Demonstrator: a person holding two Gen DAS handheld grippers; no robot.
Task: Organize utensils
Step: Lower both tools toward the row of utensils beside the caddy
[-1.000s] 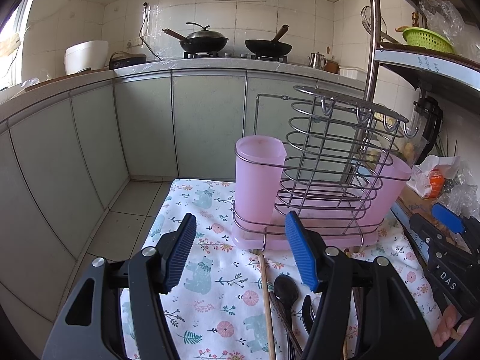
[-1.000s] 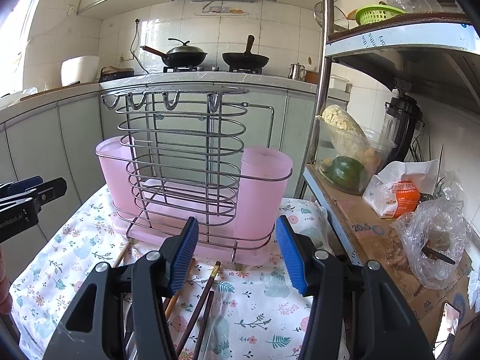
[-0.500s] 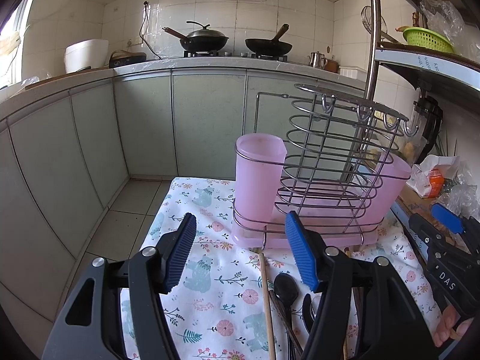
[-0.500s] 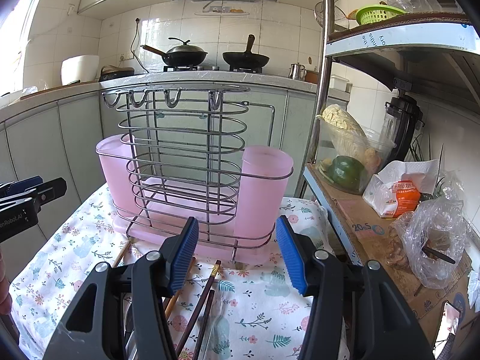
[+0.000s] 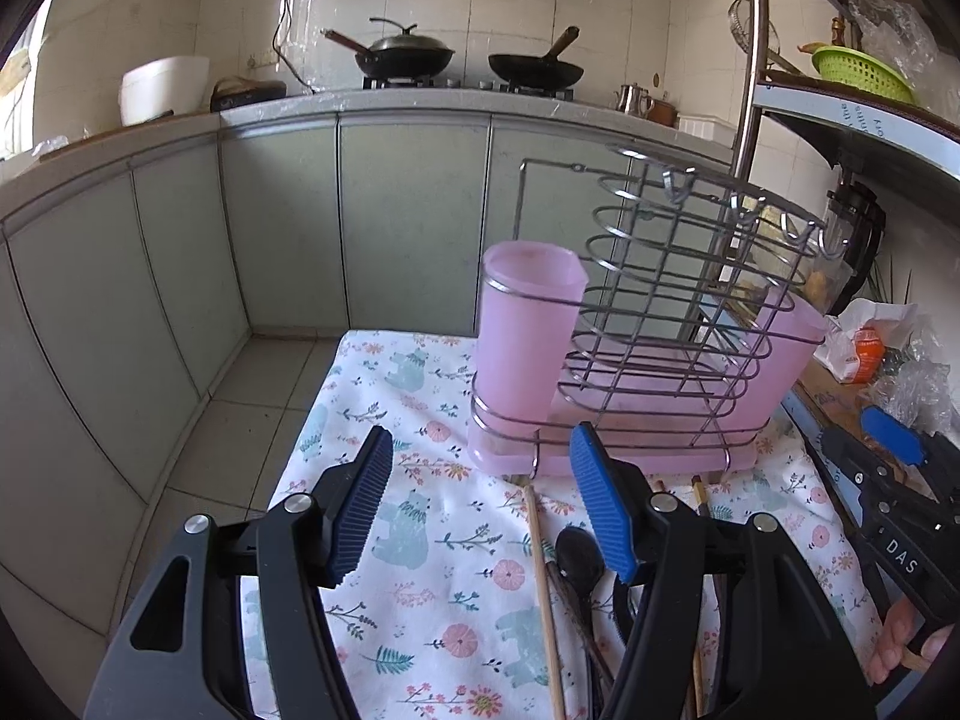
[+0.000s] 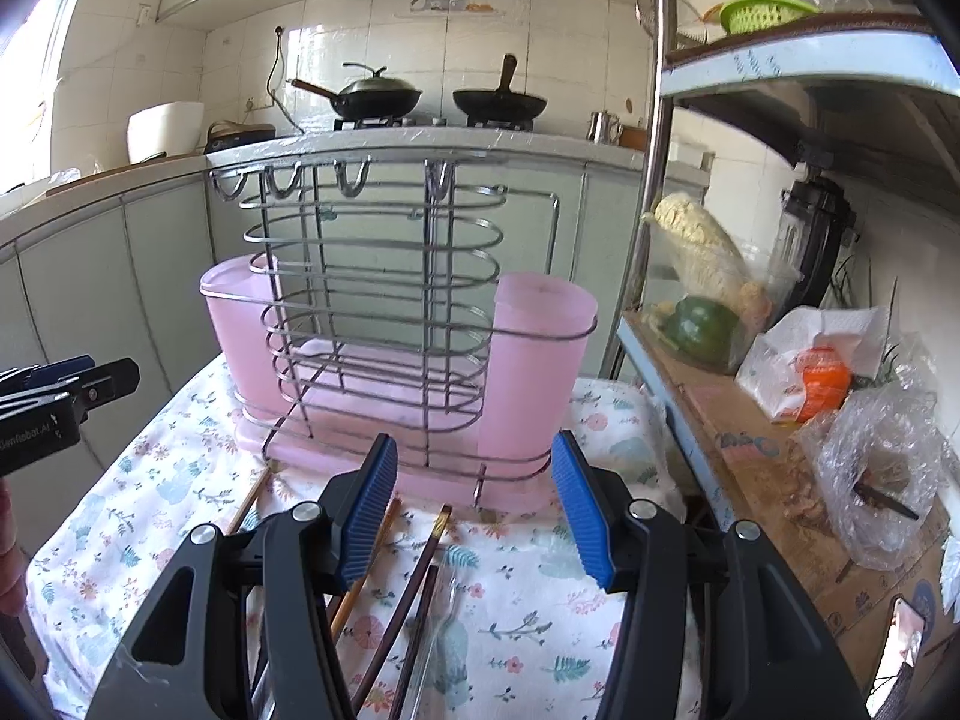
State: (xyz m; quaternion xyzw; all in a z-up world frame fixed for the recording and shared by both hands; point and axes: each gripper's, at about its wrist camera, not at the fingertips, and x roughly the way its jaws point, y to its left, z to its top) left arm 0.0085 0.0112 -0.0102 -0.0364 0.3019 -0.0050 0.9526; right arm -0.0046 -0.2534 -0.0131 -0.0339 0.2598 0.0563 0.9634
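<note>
A wire rack with pink plastic cups [image 5: 648, 336] stands at the far end of a small table with a floral cloth [image 5: 420, 540]; it also shows in the right wrist view [image 6: 390, 348]. Loose utensils lie on the cloth in front of it: a wooden chopstick [image 5: 543, 588], a dark spoon [image 5: 579, 555], and dark chopsticks [image 6: 414, 588]. My left gripper [image 5: 480, 510] is open and empty above the cloth, left of the utensils. My right gripper [image 6: 474, 510] is open and empty above the chopsticks. Each gripper shows at the edge of the other's view.
A shelf unit stands right of the table with vegetables in a clear container [image 6: 708, 294], plastic bags [image 6: 870, 468], a blender [image 6: 816, 234] and a green basket [image 5: 864, 72]. Kitchen cabinets and a counter with woks [image 5: 408, 54] stand behind. Tiled floor [image 5: 240, 408] lies left of the table.
Both views have shifted a little: the rack sits slightly further right in the left wrist view and slightly lower in the right wrist view. Both grippers stay open.
</note>
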